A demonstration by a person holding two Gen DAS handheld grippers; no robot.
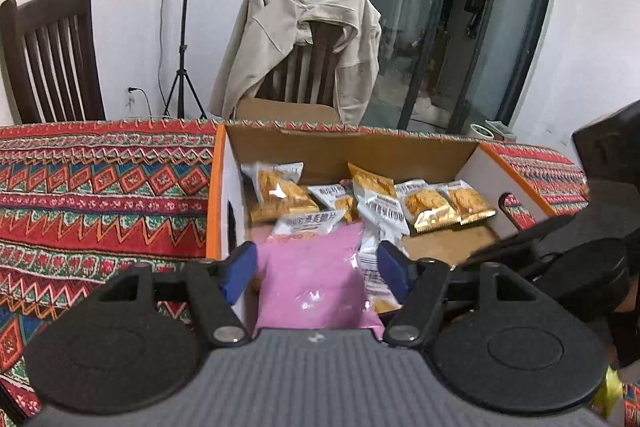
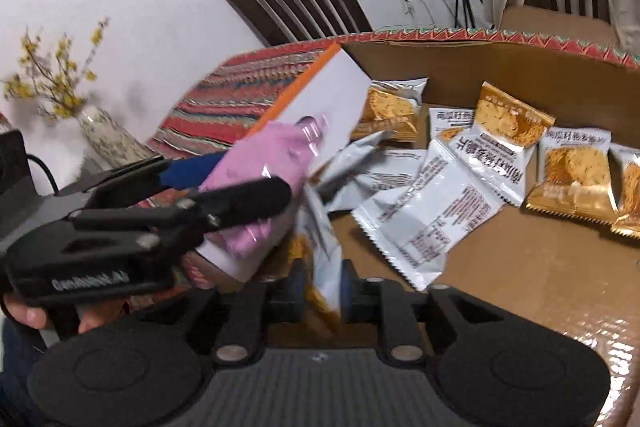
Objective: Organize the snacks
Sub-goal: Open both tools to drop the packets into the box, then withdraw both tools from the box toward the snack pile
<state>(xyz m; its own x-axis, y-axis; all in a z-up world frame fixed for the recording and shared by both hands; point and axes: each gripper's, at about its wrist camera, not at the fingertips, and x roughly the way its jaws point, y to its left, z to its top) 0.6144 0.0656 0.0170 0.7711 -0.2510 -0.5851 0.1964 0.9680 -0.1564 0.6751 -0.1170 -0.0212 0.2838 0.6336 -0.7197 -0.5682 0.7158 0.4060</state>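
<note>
Right wrist view — right hand-held gripper (image 2: 320, 297) pinches snack packet (image 2: 322, 251) over box (image 2: 520, 75).

a patterned tablecloth (image 1: 100, 187) in red, blue and green covers the table. behind it a dark chair (image 1: 48, 59) stands by the white wall, near a tripod (image 1: 184, 39). a beige jacket (image 1: 296, 43) hangs on a second chair before glass doors (image 1: 440, 7). a vase (image 2: 108, 139) holds yellow flowers (image 2: 56, 67).
</note>
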